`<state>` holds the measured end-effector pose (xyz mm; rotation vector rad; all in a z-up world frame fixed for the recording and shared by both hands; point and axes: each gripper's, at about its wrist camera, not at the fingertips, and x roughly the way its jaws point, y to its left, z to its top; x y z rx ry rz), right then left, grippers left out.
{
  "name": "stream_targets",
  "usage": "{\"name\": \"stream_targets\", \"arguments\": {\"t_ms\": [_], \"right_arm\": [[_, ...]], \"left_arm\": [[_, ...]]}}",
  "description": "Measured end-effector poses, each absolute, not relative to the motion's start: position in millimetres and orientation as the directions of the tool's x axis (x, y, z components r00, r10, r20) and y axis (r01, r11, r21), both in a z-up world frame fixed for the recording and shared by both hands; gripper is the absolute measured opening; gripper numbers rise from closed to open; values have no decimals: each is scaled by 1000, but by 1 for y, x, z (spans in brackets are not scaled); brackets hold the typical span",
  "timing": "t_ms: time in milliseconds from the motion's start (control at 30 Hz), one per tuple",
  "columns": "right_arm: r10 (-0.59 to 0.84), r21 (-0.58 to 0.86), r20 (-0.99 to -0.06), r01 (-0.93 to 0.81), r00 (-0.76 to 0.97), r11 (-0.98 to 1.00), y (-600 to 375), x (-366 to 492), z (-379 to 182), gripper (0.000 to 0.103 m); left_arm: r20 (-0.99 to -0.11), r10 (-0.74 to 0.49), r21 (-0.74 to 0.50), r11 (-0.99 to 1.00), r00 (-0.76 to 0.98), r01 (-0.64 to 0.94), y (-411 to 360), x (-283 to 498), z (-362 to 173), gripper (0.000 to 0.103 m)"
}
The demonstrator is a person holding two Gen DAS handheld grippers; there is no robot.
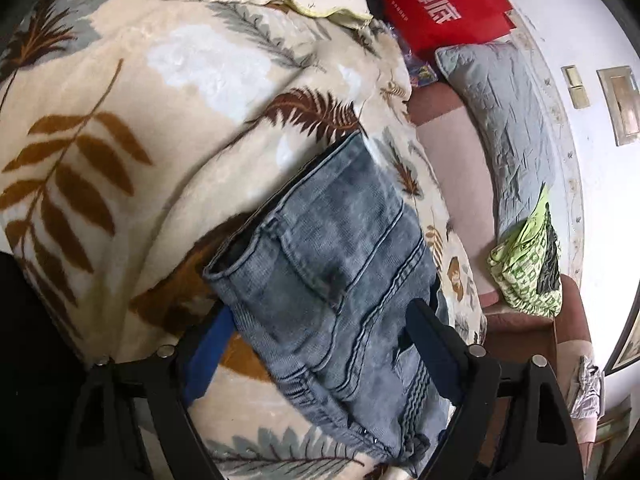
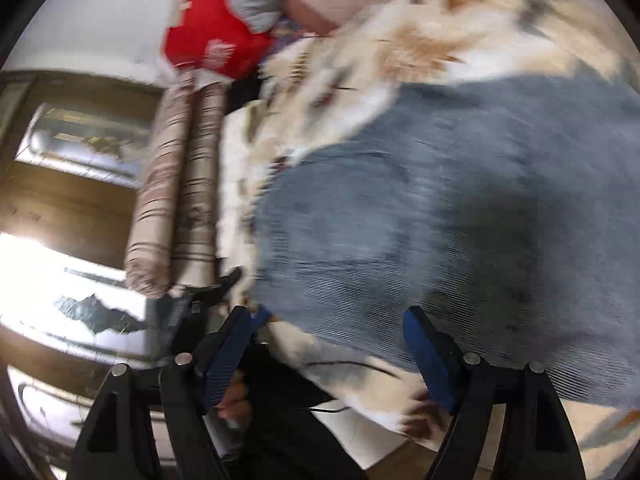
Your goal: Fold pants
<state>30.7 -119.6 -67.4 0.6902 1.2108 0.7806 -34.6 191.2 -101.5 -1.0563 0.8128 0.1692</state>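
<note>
Grey-blue jeans lie folded in a compact stack on a cream leaf-print blanket. My left gripper is open, its two fingers standing either side of the stack's near end, with denim between them. In the blurred right wrist view the jeans fill the right half. My right gripper is open and empty, just above the stack's near edge. The other gripper shows at the left edge of the jeans.
A red bag, a grey quilted pillow and a green patterned cloth lie by the pink headboard. A striped rolled bolster and wooden furniture lie left in the right wrist view.
</note>
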Motion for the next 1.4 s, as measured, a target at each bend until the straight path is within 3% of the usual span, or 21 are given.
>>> {"name": "stream_targets", "arguments": {"t_ms": [100, 167, 300, 400, 500, 633, 733, 967, 1133, 1300, 1400], "right_arm": [[860, 855, -496, -106, 118, 508, -95, 45, -86, 81], [844, 845, -534, 7, 36, 535, -74, 57, -128, 80], [821, 822, -569, -1, 41, 569, -67, 57, -113, 79], [823, 822, -564, -47, 63, 567, -59, 58, -98, 80], [770, 770, -638, -21, 16, 638, -48, 62, -133, 82], [823, 822, -565, -42, 60, 568, -65, 55, -106, 82], [837, 841, -515, -80, 184, 535, -116, 40, -78, 82], [714, 833, -494, 36, 497, 552, -281, -5, -74, 82], [635, 869, -443, 129, 633, 478, -363, -32, -95, 82], [611, 892, -416, 172, 673, 418, -399, -42, -106, 82], [608, 899, -413, 195, 678, 392, -406, -47, -114, 82]], "left_arm": [[-694, -234, -681, 520, 681, -515, 191, -26, -106, 51], [-717, -217, -657, 529, 663, -537, 194, -25, -111, 31], [-732, -193, -635, 542, 653, -551, 197, -29, -113, 17], [-739, -171, -615, 565, 651, -550, 194, -28, -110, 14], [-743, -157, -602, 581, 650, -548, 190, -28, -104, 10], [-742, -123, -573, 628, 659, -527, 182, -25, -87, 9], [-718, -65, -512, 724, 693, -463, 161, -19, -55, 9], [-613, -12, -264, 945, 790, -191, 48, -2, 27, 8], [-587, -114, -105, 992, 801, 63, -63, -1, 43, 8], [-681, -211, -23, 963, 701, 267, -163, 0, 2, 9], [-855, -187, 12, 925, 483, 380, -206, 18, -71, 14]]}}
